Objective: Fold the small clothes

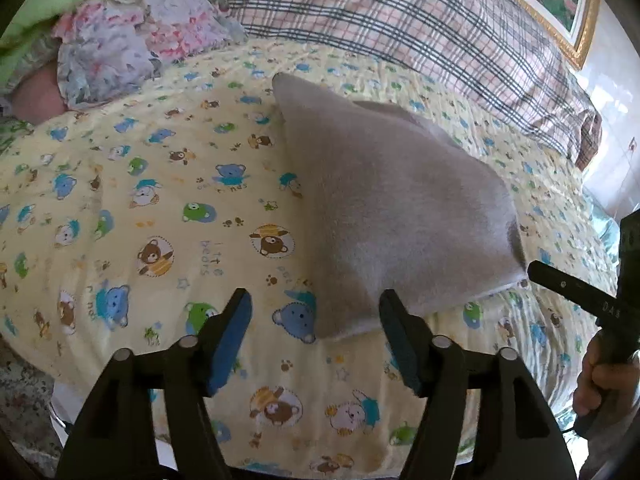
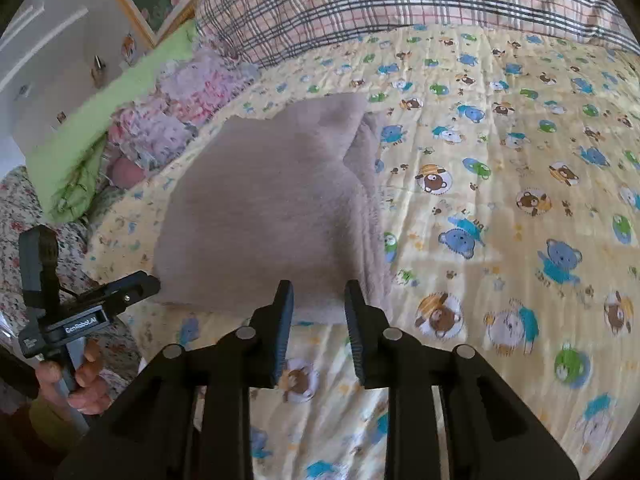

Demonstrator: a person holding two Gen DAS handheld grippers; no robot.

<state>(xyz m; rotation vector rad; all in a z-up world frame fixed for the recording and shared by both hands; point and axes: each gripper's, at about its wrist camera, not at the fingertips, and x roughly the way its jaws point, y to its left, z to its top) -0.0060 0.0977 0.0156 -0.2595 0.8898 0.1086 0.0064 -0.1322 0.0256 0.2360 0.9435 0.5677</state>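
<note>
A folded grey fleece garment (image 1: 392, 216) lies on the yellow bear-print sheet (image 1: 140, 208); it also shows in the right wrist view (image 2: 272, 208). My left gripper (image 1: 316, 304) is open and empty, just short of the garment's near corner. My right gripper (image 2: 318, 292) is open with a narrower gap, empty, at the garment's near edge. The right gripper shows at the right edge of the left wrist view (image 1: 536, 270). The left gripper shows at the left of the right wrist view (image 2: 148, 282).
A plaid blanket (image 1: 400, 20) lies along the back of the bed. A crumpled floral garment (image 1: 132, 40) and a green cloth (image 2: 80, 148) sit at the far corner. A framed picture (image 1: 560, 4) hangs on the wall behind.
</note>
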